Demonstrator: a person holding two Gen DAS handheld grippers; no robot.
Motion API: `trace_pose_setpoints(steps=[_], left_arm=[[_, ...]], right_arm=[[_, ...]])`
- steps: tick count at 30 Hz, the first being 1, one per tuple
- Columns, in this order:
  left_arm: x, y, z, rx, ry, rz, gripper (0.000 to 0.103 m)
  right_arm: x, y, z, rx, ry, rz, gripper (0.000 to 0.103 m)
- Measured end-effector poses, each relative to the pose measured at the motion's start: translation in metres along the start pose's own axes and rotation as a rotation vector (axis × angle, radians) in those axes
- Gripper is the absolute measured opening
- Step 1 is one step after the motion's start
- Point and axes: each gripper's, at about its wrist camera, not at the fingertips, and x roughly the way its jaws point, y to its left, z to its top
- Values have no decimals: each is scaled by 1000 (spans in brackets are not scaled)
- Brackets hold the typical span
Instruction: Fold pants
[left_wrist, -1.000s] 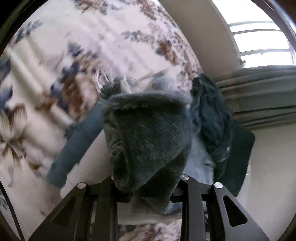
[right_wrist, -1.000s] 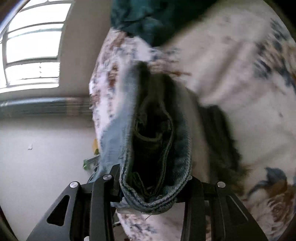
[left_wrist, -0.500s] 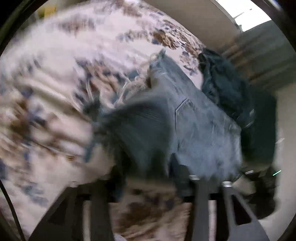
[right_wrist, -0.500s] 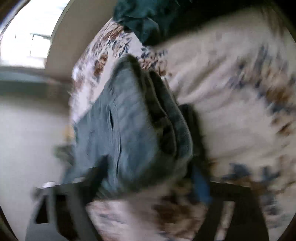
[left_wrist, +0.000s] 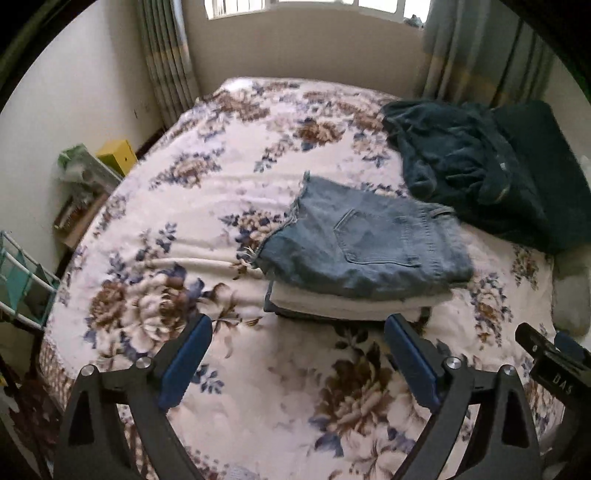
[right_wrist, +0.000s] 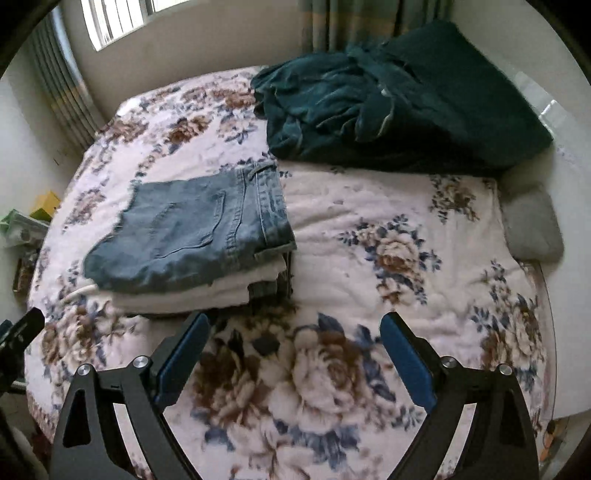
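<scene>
- My left gripper (left_wrist: 297, 354) & right gripper (right_wrist: 293, 350) are hovering over the floral bed (left_wrist: 184, 206), both spread wide, holding nothing.
- Folded denim shorts (left_wrist: 369, 243) are lying atop a folded stack, near the dark green clothes pile (right_wrist: 369, 103).

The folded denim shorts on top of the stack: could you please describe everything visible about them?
The denim shorts are light blue, faded, folded flat with a back pocket facing up, a frayed hem at one end and the stitched waistband with belt loop at the other. They lie atop a folded white garment, itself on darker folded clothes, on the floral blanket. Neither gripper touches them.
</scene>
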Motion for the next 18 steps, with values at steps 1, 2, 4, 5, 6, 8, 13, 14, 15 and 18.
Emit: trace_pose_setpoints(steps=[1,2,4,5,6,8,13,14,15,18], left_arm=[[-15,-1,-4,5,-14,4,95],[-31,-1,-9,12,-28,2,95],[-61,-2,-21,29,-50,2,95],[-76,-3,-27,39,-59,2,95],[-91,-4,-34,48,-68,2,95],[-121,-5,-47,64,-85,7,95],[-194,-5,-78,88,-132,9,95],[-209,-5,-83,95,-142,11,95],[-220,-5,-86,98,-147,1,95],[-264,-2,-98,91,-171,-22,95]], right_arm=[[-16,-1,-6,-5,-14,-1,96],[-31,-2,-11,-9,-28,3,96],[-68,-7,-26,-18,-56,14,96],[-80,-8,-31,-22,-66,16,96],[-102,-10,-41,-31,-87,24,96],[-137,-11,-54,-49,-116,24,96],[-224,-15,-89,-85,-182,38,96],[-245,-16,-97,-87,-196,39,96],[-265,-18,-105,-89,-206,49,96],[-314,-19,-123,-111,-245,45,96]])
